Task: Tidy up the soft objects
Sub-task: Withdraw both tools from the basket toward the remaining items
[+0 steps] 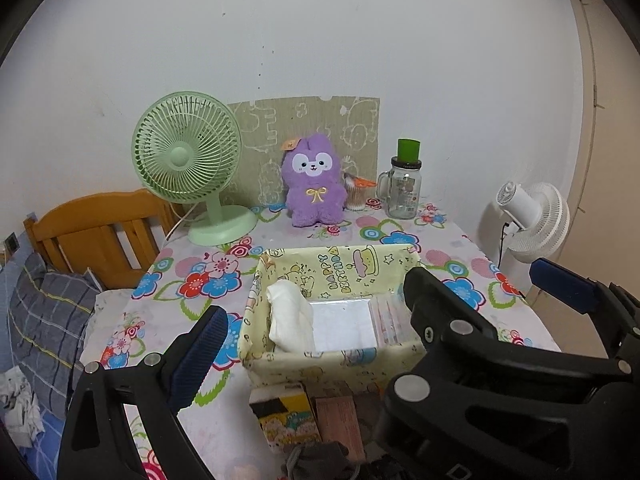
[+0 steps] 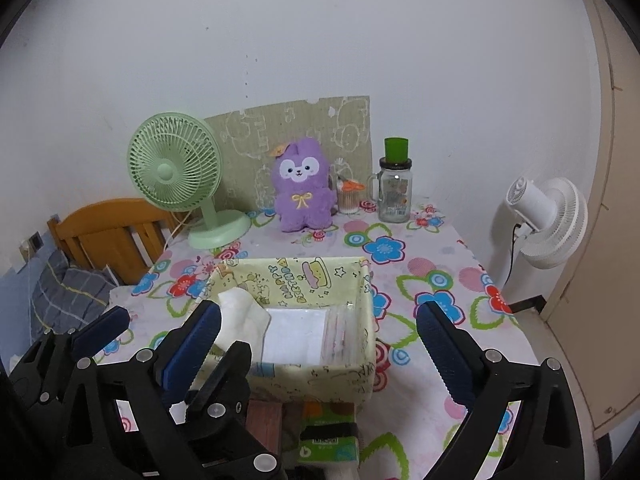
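One yellow box [image 2: 320,376] mid-table, holding one white cloth [image 2: 244,316] and two flat packets [image 2: 320,336], two fans behind it, one purple plush [image 2: 302,196], right gripper [image 2: 320,344] spread and empty, left gripper [image 1: 312,308] spread wide too

The table [image 1: 452,276] wears a white cloth printed with big blue, red and pink flowers and stands against the wall. Along its back edge sit a green desk fan [image 1: 188,160], a purple plush rabbit [image 1: 314,186], a small tub of cotton swabs [image 1: 355,196] touching the rabbit's side, and a glass mug jar [image 1: 404,190] with a green cup on its lid. Nearer the middle rests a pale yellow fabric basket [image 1: 334,366], and against its near wall lie a yellow patterned packet [image 1: 286,416] and a brownish pink packet [image 1: 338,420] side by side.
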The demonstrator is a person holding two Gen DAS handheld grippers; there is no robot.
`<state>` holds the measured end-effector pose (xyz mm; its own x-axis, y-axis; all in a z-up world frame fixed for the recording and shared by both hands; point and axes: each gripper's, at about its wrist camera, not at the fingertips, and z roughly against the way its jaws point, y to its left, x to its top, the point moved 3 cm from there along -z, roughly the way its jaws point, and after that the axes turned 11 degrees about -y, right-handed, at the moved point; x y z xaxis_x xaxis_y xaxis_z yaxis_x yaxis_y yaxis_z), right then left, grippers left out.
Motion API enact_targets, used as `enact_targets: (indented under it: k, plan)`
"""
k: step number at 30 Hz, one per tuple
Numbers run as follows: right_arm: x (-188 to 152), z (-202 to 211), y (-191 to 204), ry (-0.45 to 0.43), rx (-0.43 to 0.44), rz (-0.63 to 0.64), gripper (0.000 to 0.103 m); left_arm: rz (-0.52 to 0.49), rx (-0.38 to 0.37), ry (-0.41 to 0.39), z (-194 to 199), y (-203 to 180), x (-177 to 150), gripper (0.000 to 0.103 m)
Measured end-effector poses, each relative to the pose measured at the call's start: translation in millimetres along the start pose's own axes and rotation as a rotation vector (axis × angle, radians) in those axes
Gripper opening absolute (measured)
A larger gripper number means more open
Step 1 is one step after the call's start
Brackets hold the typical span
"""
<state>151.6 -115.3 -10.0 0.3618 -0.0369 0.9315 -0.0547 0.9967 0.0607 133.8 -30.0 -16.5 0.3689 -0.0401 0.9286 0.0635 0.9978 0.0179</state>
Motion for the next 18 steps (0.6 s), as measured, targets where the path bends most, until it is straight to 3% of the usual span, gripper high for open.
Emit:
enact_targets:
  k: [18]
  plan:
    - [-16,51,-3,-0.044,0.005,0.015,0.1,0.013,-0.007,-0.046,48,-12,-18,0.098]
